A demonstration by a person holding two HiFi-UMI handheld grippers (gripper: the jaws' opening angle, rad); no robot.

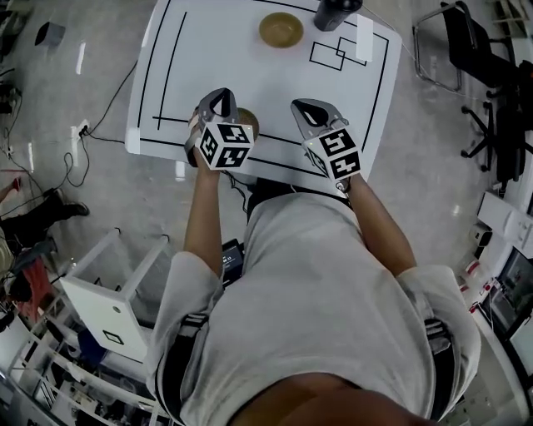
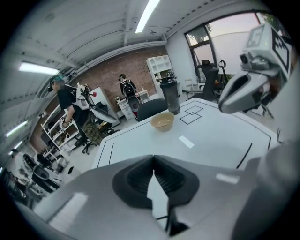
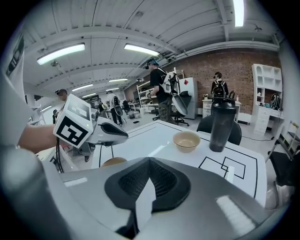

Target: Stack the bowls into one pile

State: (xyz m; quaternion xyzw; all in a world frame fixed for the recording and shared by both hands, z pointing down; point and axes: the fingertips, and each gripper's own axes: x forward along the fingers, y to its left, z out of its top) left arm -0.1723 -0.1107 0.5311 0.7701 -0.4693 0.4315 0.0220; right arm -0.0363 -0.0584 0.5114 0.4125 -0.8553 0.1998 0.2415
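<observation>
left gripper (image 1: 220,100) fingers clenched, empty | right gripper (image 1: 306,108) likewise | near bowl (image 1: 247,121) at counter (image 1: 250,75) front edge beside left gripper, far bowl (image 1: 281,30) by shaker bottle (image 1: 336,12) | risk: clenched fingers could nudge near bowl off edge

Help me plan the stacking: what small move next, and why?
Probably open the left hand-held gripper and lower it to the near brown round bowl: its jaws are shut, empty, beside that bowl; the tan round bowl sits across the white table.
</observation>
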